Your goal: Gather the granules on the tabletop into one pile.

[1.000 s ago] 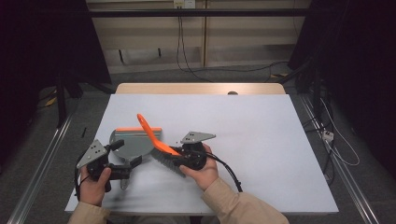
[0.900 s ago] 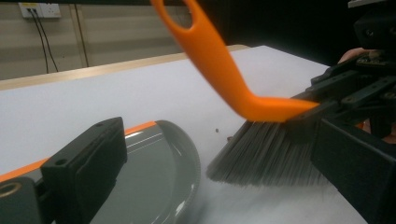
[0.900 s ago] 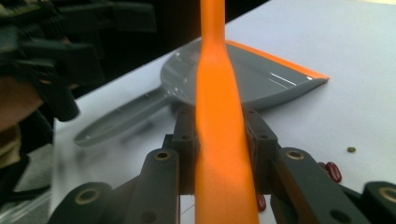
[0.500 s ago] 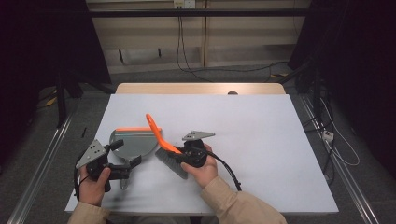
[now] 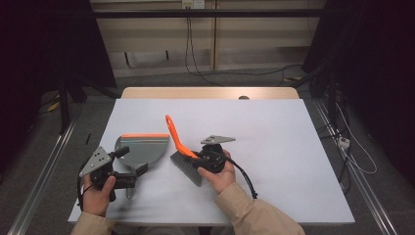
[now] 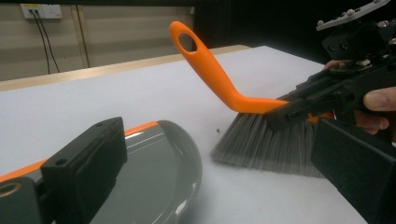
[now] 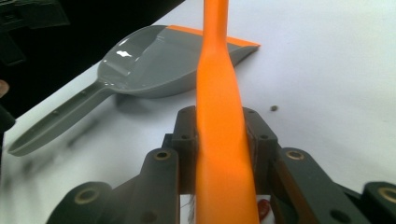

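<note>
My right gripper (image 5: 196, 159) is shut on the orange handle of a hand brush (image 5: 174, 134). The brush's grey bristles (image 6: 266, 147) rest on the white table (image 5: 274, 127), and the handle slants up and away. The handle sits pinched between the jaws in the right gripper view (image 7: 219, 116). A grey dustpan (image 5: 141, 149) with an orange front lip lies flat just left of the brush. Its long handle (image 7: 56, 122) points toward the near edge. My left gripper (image 5: 129, 162) is open over the rear of the pan, one jaw on each side.
A tiny dark crumb (image 7: 273, 108) lies on the table between the bristles and the dustpan. The right half of the table is bare white surface. Cables run along the floor beyond the far edge and to the right.
My right gripper has carried the brush to the right, away from the dustpan, and the handle now stands more upright. The left gripper has barely shifted.
</note>
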`<state>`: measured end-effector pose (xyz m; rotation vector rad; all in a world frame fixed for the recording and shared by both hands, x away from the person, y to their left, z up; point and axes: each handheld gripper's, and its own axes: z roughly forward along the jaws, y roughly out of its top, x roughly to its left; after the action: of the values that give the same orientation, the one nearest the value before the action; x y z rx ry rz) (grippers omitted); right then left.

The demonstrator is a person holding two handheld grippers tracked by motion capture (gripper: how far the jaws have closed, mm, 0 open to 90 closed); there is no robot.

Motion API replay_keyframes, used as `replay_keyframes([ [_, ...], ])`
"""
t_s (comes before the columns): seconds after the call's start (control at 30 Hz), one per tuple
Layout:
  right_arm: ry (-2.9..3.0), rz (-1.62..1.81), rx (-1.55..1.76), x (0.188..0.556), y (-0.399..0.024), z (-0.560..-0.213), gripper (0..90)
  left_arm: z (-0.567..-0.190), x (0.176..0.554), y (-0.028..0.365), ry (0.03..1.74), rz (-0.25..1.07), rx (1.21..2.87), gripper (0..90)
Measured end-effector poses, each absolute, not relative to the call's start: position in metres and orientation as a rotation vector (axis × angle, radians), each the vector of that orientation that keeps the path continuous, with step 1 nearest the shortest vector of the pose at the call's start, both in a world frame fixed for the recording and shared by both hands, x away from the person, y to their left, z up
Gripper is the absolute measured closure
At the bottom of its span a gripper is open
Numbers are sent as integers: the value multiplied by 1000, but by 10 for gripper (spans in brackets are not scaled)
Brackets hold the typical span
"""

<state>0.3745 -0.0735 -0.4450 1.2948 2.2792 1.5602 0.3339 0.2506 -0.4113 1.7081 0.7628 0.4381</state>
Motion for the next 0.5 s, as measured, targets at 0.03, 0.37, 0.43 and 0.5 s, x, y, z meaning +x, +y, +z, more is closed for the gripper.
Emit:
replay_keyframes([
  [0.03,2280,1559,1297,375,-75,-445,711,-411,334,251,763,439,1708,36],
  [0.37,2262,1543,1327,375,-93,-444,711,-411,333,250,763,440,1705,36],
  [0.43,2261,1540,1329,375,-96,-444,710,-411,333,251,765,441,1708,36],
  [0.5,2258,1536,1330,375,-99,-444,710,-411,333,251,764,442,1710,36],
])
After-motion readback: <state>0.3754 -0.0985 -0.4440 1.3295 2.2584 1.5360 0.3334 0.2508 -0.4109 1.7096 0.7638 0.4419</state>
